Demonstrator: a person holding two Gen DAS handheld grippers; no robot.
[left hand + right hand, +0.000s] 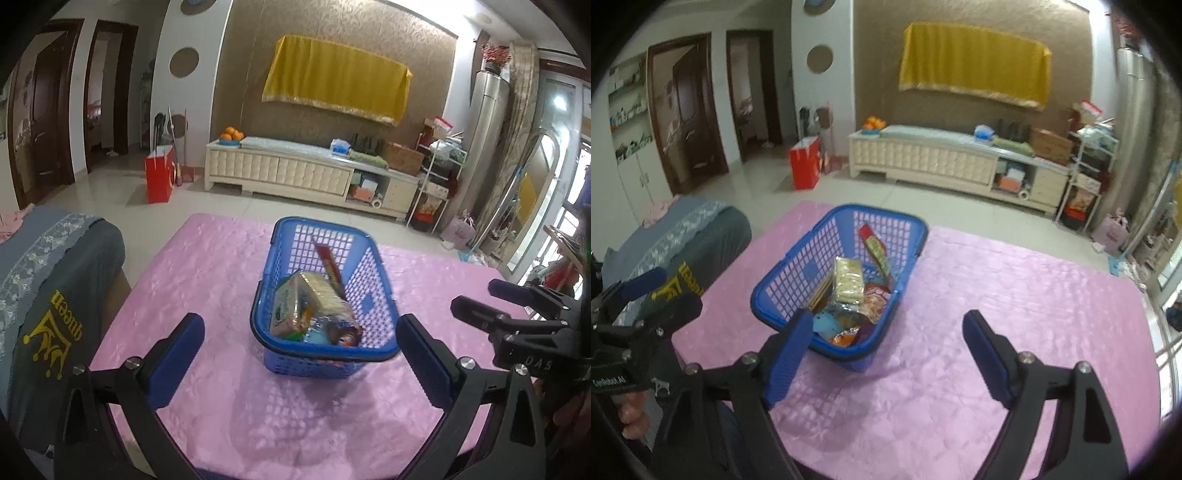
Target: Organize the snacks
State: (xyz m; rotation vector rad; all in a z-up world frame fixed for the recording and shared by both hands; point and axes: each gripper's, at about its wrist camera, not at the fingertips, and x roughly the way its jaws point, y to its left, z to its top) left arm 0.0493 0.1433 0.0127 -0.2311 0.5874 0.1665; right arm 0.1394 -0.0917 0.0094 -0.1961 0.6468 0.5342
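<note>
Blue basket (373, 291) on pink tablecloth (207, 266), toward far side of table. Snack packs inside: cracker pack (848, 281) on top, red-green stick pack (877, 251) leaning on far wall, pale carton (291, 306) at near end. Left gripper (303, 354) spread wide, nothing between pads, above cloth before basket. Right gripper (886, 350) also spread wide, empty, near corner of basket in front of it. Grey cushion (55, 280) left of table.
</note>
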